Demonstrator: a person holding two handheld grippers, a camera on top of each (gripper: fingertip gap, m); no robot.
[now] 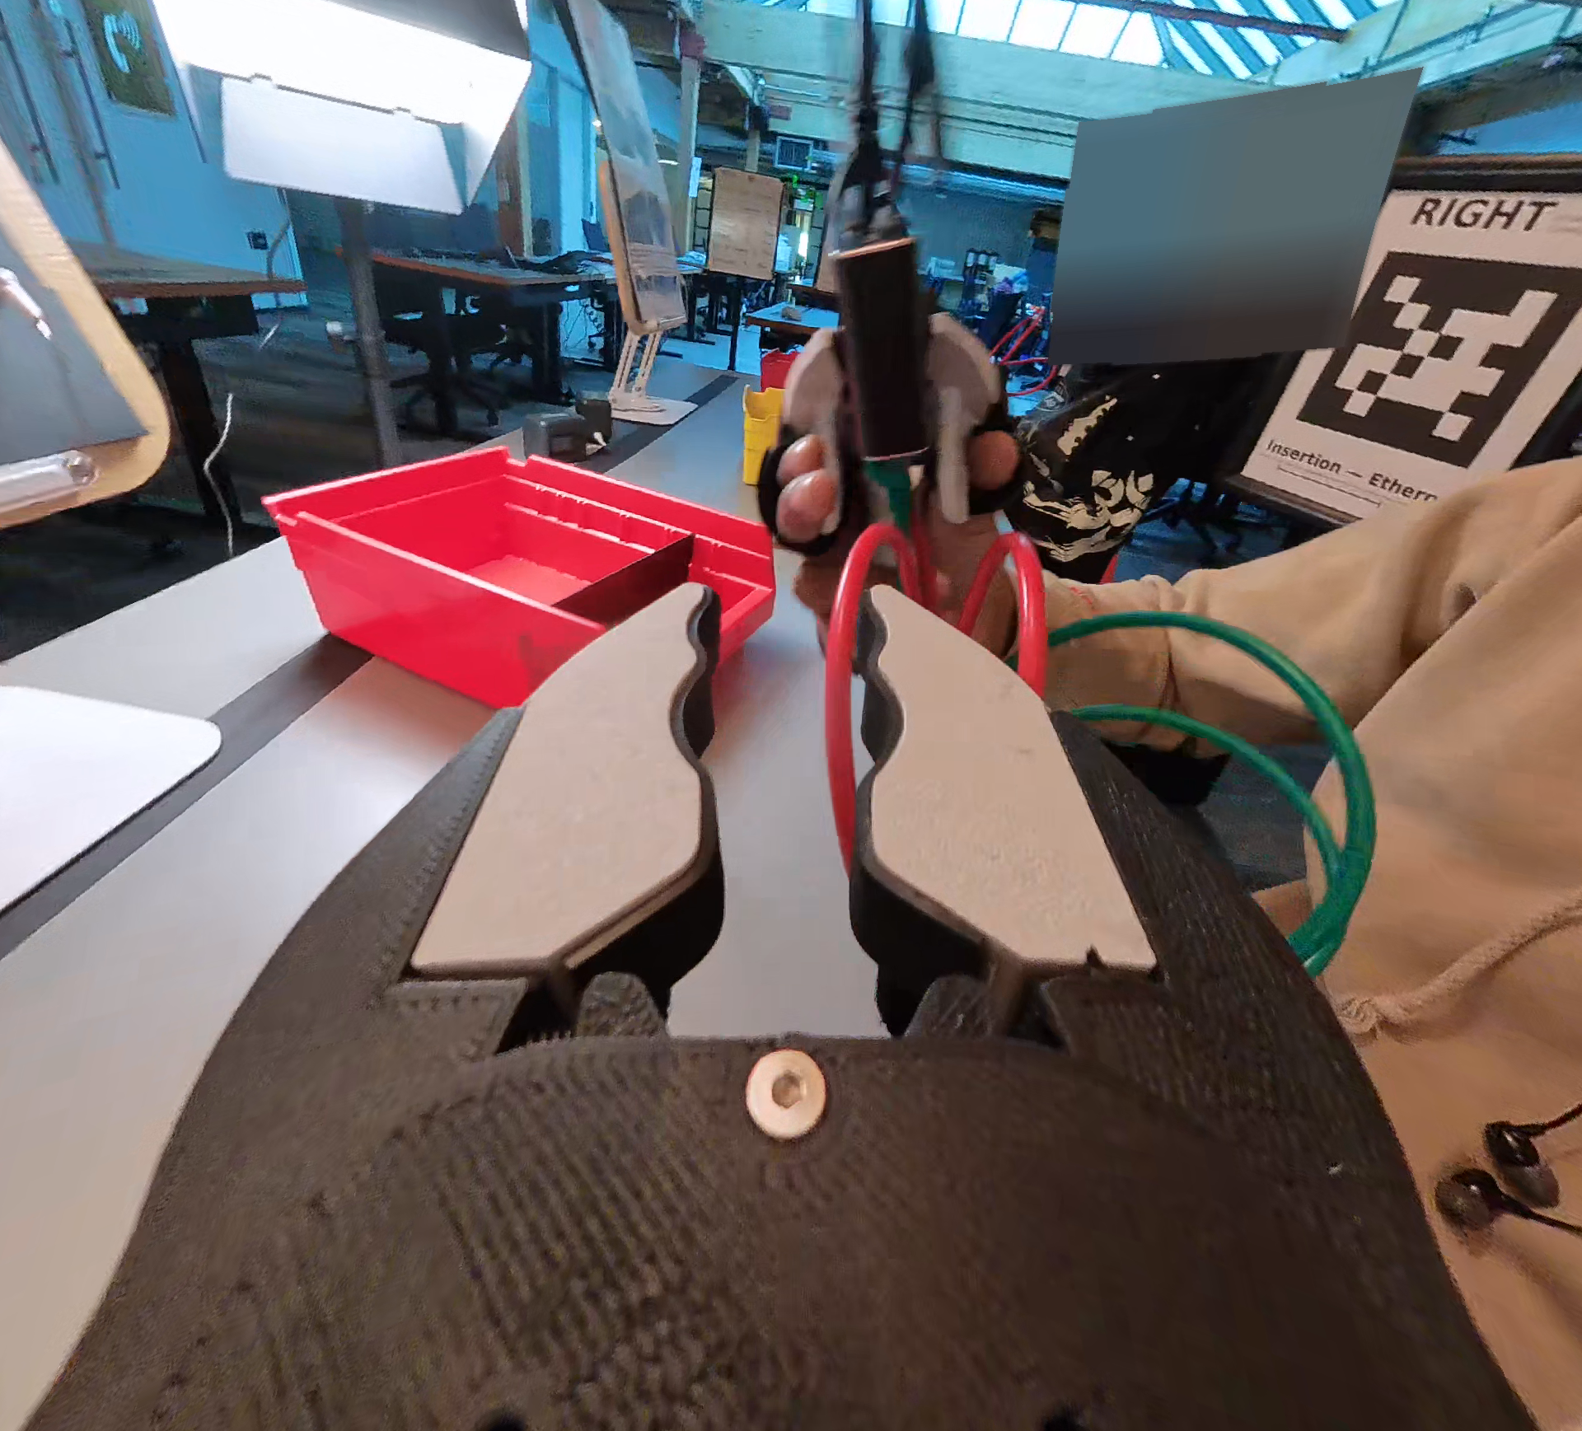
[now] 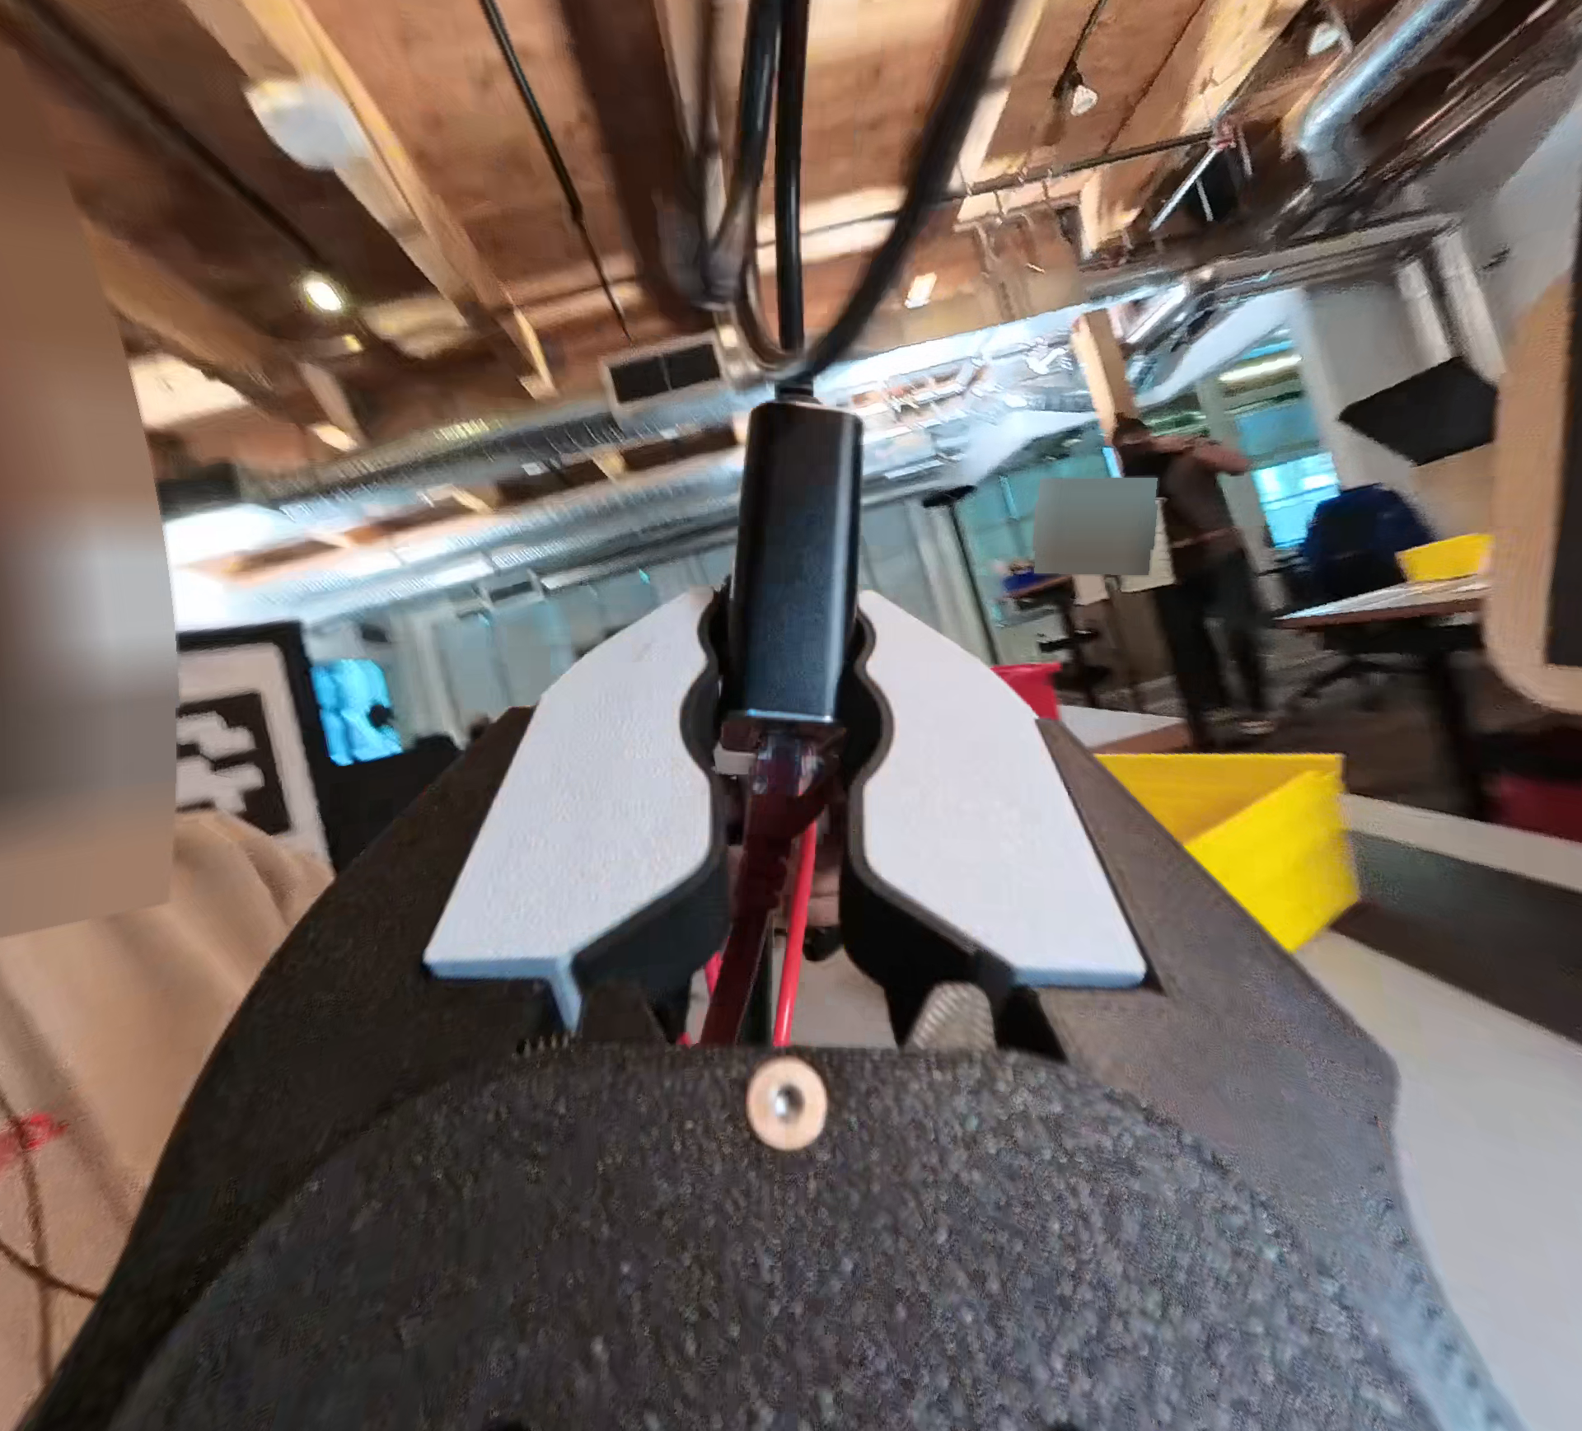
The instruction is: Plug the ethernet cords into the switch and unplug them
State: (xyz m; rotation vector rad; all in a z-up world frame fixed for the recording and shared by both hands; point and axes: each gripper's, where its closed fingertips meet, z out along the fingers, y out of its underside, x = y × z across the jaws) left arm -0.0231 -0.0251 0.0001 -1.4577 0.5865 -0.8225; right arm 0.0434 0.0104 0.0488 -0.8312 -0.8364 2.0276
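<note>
The switch (image 1: 882,354), a small black box, hangs in the air above the table's (image 1: 257,833) far edge, clamped between the right gripper's (image 1: 890,431) fingers, with red cord (image 1: 843,705) and green cord (image 1: 1267,774) looping below. The left gripper (image 1: 783,620) is parted and empty near a red bin (image 1: 514,560).

Right wrist view: the right gripper (image 2: 788,620) pinches the switch (image 2: 792,577) upright; a red cord (image 2: 762,902) trails beneath, and a yellow bin (image 2: 1241,833) sits at the table's edge.
</note>
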